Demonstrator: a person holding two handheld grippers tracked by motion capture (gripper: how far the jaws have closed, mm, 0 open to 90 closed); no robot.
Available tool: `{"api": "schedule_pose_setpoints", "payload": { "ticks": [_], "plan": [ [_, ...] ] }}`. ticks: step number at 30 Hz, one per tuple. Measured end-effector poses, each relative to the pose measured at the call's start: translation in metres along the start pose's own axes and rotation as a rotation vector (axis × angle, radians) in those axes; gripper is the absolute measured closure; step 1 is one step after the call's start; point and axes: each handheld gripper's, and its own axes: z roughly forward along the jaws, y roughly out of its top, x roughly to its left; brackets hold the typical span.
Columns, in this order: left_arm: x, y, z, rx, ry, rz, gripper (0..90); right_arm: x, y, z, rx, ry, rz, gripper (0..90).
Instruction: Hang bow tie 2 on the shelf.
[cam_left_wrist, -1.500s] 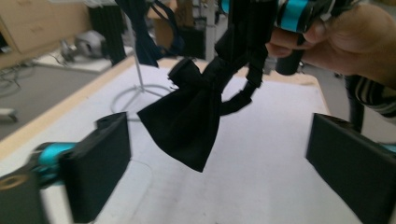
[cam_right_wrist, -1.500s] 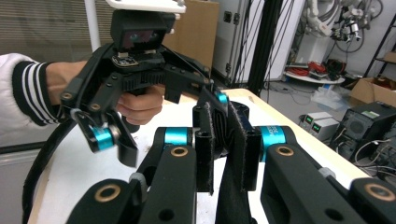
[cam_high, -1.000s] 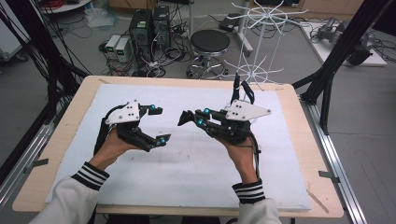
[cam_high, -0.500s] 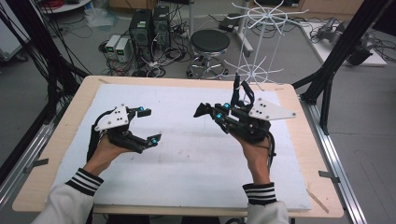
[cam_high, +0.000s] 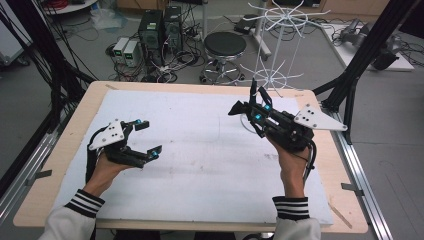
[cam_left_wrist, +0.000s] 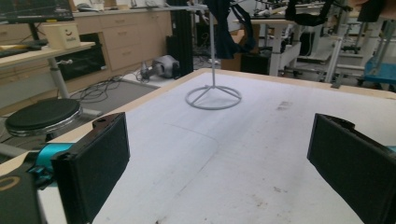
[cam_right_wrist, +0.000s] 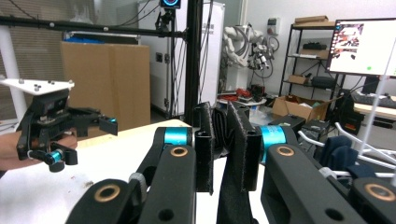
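My right gripper (cam_high: 241, 108) hovers over the right part of the white mat, pointing left. In the right gripper view its jaws (cam_right_wrist: 219, 144) are shut on a strip of dark cloth (cam_right_wrist: 231, 196), which hangs between the pads; the same cloth (cam_high: 254, 92) sticks up by the jaws in the high view. My left gripper (cam_high: 148, 138) is low over the mat's left side, open, nothing between its fingers (cam_left_wrist: 95, 168). It also appears far off in the right gripper view (cam_right_wrist: 84, 140). A white wire rack (cam_high: 280, 45) stands at the table's far edge.
The rack's ring base (cam_left_wrist: 213, 95) rests on the mat ahead of the left gripper, with dark cloth (cam_left_wrist: 226, 25) hanging from its pole. The wooden table (cam_high: 65, 150) borders the mat. Behind the table stand a black stool (cam_high: 225, 45) and computers (cam_high: 160, 25).
The two hands have drawn apart. My left gripper went left and lower, staying open. My right gripper carried the dark cloth to the right and toward the rack.
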Motion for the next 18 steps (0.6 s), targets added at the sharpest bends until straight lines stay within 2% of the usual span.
{"api": "schedule_pose_setpoints", "payload": {
  "ticks": [11,18],
  "plan": [
    [0.003,-0.019,-0.017,-0.004,0.038,-0.03,6.2,-0.017,0.01,-0.017,-0.044,-0.071,0.01,81.3],
    [0.003,-0.026,-0.024,-0.014,0.062,-0.023,6.2,-0.025,0.011,-0.025,-0.051,-0.129,0.014,81.3]
  ]
}}
